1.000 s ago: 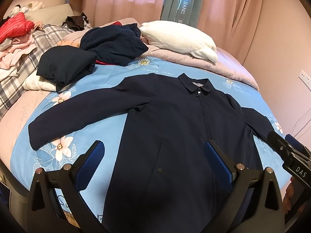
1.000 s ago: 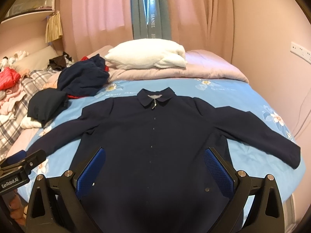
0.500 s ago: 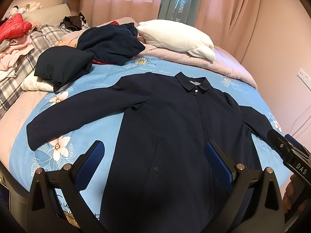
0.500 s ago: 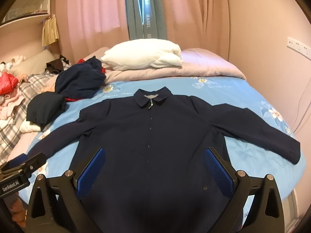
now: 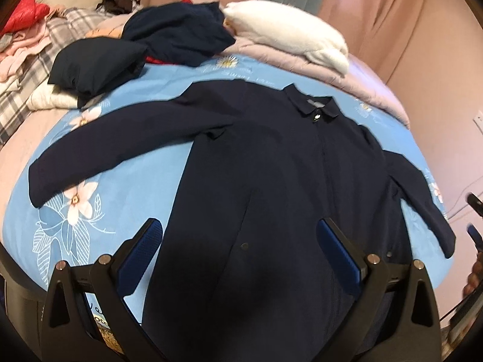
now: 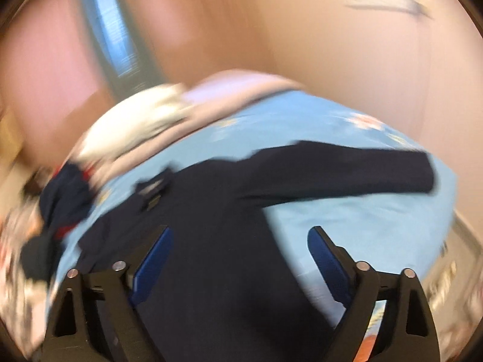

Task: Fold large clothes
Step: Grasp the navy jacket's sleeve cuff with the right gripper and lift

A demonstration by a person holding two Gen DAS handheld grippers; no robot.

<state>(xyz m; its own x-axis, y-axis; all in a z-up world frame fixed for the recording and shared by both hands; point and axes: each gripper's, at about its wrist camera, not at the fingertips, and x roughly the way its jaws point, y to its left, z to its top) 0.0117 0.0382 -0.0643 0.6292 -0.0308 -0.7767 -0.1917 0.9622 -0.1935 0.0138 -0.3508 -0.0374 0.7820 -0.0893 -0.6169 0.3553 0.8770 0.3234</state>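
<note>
A dark navy jacket (image 5: 271, 181) is lying face up and spread flat across the middle of the bed (image 5: 99, 211), its collar (image 5: 314, 107) pointing toward the far edge where a white pillow (image 5: 289, 36) is resting, and its hem hanging toward the near edge. Both sleeves are lying stretched outward, the left sleeve (image 5: 120, 150) reaching toward the bed's left edge and the right sleeve (image 6: 347, 172) toward its right edge; laid open like this, the garment is offering clear lines for a first fold.

The left tool (image 5: 241, 253) is hovering over the lower front of the jacket with its jaws standing wide, nothing between its blue pads (image 5: 142, 253). The right tool (image 6: 238, 259) is sitting over the jacket's right side near the armpit, its view heavily blurred and tilted; its jaws have just been closing a little yet are gaping wide, with only cloth lying beneath them, not gripped.

My guess is the right tool is heading for that right sleeve. A pile of other dark clothes (image 5: 145, 48) is waiting at the far left corner of the bed.
</note>
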